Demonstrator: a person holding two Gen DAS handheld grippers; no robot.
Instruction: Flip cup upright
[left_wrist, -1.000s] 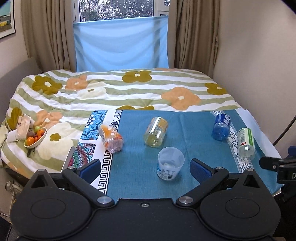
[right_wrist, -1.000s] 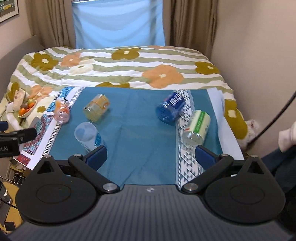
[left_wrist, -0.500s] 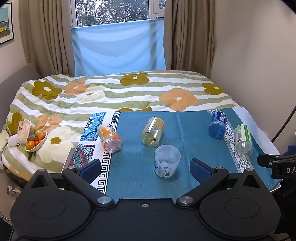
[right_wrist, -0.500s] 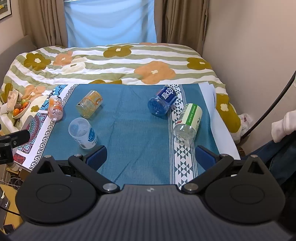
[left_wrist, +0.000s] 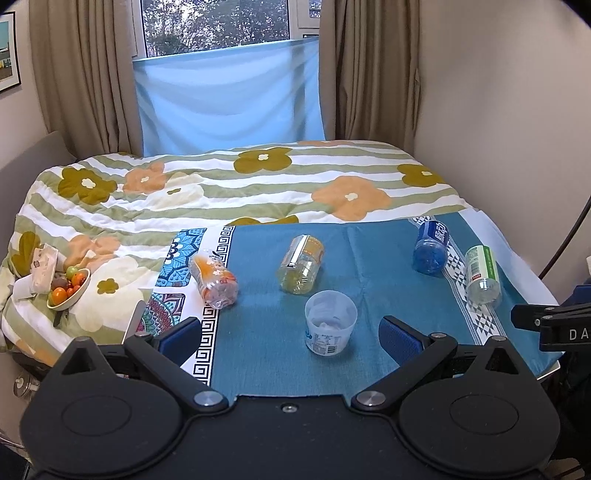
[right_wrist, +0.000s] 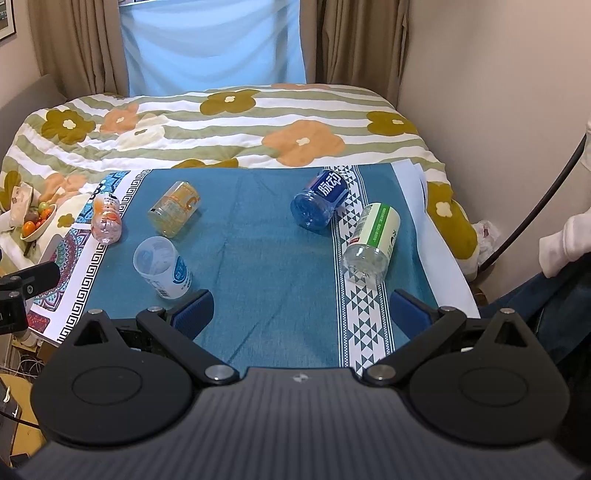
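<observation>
Translucent cup (left_wrist: 330, 322) stands upright between, beyond left fingers (left_wrist: 400, 339).

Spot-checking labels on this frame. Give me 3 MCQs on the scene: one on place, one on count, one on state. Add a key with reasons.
1. Where is the fruit bowl?
A. on the teal cloth
B. on the floral quilt, left of the cloth
C. on the windowsill

2. How many containers on the teal cloth lie on their side?
A. two
B. three
C. four

3. What state is the left tool in?
A. open, holding nothing
B. shut on the cup
C. shut on a bottle

Key:
1 B, it sits on the quilt at the left edge.
2 C, four lie tipped; the clear cup stands upright.
3 A, the blue pads are wide apart, with the cup beyond them.
</observation>
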